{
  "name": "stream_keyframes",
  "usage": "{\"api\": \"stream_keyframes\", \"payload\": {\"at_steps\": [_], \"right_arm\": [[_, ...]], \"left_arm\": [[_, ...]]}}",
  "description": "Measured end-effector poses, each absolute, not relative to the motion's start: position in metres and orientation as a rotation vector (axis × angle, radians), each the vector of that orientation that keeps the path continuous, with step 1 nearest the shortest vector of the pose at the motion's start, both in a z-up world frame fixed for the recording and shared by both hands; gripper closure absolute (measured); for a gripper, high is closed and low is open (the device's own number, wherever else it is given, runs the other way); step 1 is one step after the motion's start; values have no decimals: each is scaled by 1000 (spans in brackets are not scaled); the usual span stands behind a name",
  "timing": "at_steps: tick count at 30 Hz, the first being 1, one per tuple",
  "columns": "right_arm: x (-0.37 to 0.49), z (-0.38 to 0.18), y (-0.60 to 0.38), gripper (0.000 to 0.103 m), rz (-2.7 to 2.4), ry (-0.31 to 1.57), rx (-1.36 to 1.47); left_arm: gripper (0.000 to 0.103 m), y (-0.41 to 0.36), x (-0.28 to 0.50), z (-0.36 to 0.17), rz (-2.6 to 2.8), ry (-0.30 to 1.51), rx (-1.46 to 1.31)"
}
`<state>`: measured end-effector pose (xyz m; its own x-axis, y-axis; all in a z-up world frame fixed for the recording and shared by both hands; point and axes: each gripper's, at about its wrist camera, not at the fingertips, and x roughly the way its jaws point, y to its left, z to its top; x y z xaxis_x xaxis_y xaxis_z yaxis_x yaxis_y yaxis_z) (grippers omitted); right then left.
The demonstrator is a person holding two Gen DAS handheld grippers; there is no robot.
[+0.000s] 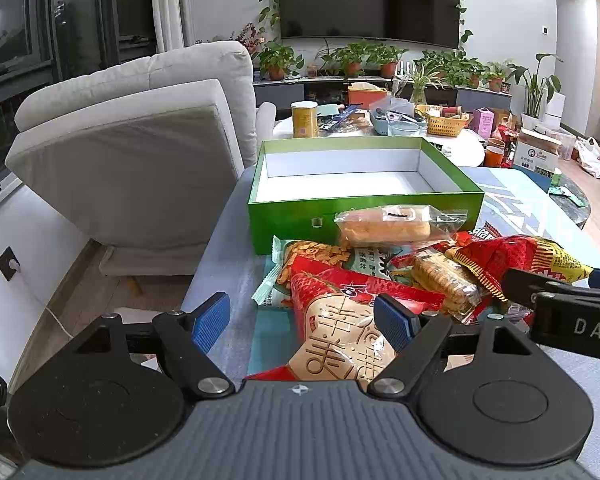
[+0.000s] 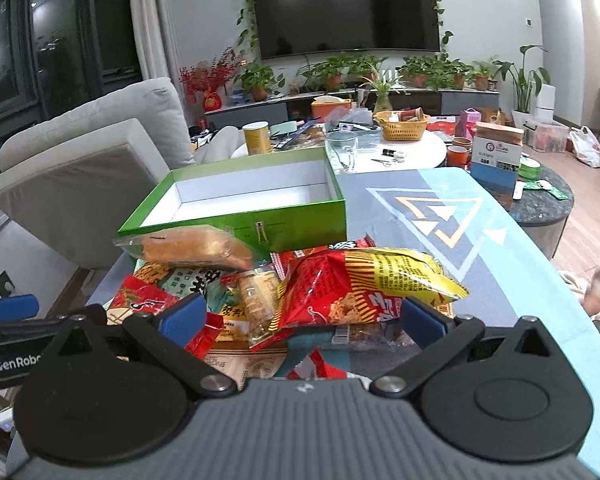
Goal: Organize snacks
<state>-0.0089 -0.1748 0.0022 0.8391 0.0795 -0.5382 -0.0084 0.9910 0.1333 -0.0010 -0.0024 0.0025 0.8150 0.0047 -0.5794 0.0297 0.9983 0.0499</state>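
Observation:
A pile of snack packets lies on the table in front of an open, empty green box (image 1: pixel 364 204) (image 2: pixel 236 220). A clear-wrapped bread packet (image 1: pixel 392 224) (image 2: pixel 196 248) sits on top of the pile, against the box front. My left gripper (image 1: pixel 304 322) is open, its jaws either side of a red biscuit packet (image 1: pixel 340 332). My right gripper (image 2: pixel 300 318) is open, its jaws wide around a red and yellow snack bag (image 2: pixel 364 284) (image 1: pixel 516 258). The right gripper also shows at the right edge of the left wrist view (image 1: pixel 560 292).
A grey sofa (image 1: pixel 132 152) stands left of the table. Behind the box is a white table with a yellow can (image 1: pixel 304 119), a wicker basket (image 2: pixel 406 126) and clutter. A paper carton (image 2: pixel 496 160) stands at the right. The patterned tablecloth (image 2: pixel 452 216) extends right.

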Motion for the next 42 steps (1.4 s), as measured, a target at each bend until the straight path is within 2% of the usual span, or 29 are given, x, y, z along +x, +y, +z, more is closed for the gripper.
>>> {"api": "stream_keyframes", "payload": {"at_steps": [42], "right_arm": [[-9,-4,-175,35,113,609,158]], "left_arm": [[26,0,1,-6,-6,636,57]]}}
